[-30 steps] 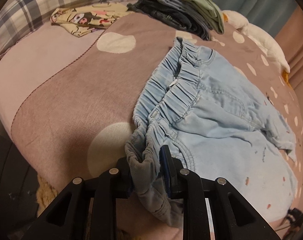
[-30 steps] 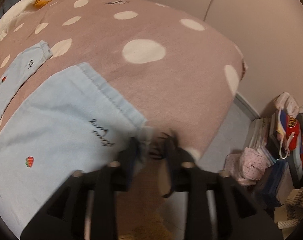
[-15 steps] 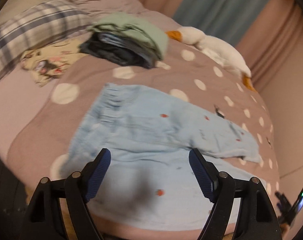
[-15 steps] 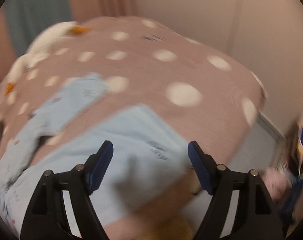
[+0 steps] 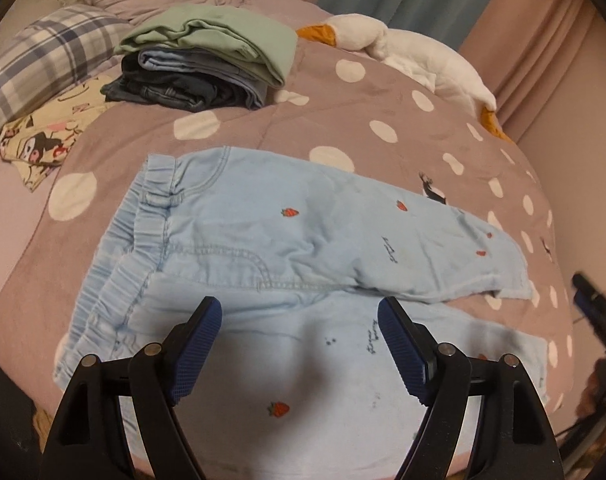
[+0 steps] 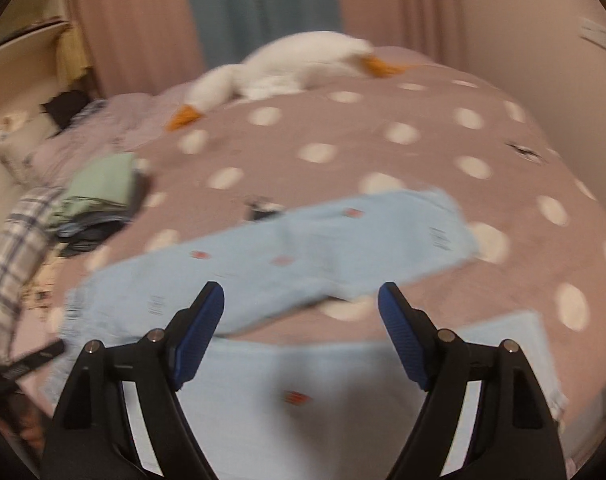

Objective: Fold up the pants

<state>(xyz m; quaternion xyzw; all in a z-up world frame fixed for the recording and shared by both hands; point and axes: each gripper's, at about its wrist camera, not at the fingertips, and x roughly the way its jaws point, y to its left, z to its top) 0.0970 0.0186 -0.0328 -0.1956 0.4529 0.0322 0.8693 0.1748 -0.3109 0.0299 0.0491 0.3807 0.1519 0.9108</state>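
Observation:
Light blue pants [image 5: 263, 248] with small strawberry prints lie spread flat on the polka-dot bed cover, waistband at the left, both legs stretched to the right. My left gripper [image 5: 299, 320] hovers open above the near leg close to the waistband, with nothing between its blue pads. In the blurred right wrist view the same pants [image 6: 303, 248] lie across the bed, and my right gripper [image 6: 301, 308] hangs open above the near leg, touching nothing. The right gripper [image 5: 595, 308] also shows at the right edge of the left wrist view.
A stack of folded clothes [image 5: 207, 64] with a green garment on top sits at the back left, beside a cartoon-print cloth [image 5: 51, 132] and a plaid pillow [image 5: 39, 60]. A white plush goose [image 5: 403, 52] lies along the far side. Curtains hang behind the bed.
Both grippers have let go of the pants and opened wide. They have risen and pulled back, and the pants now lie flat on the bed.

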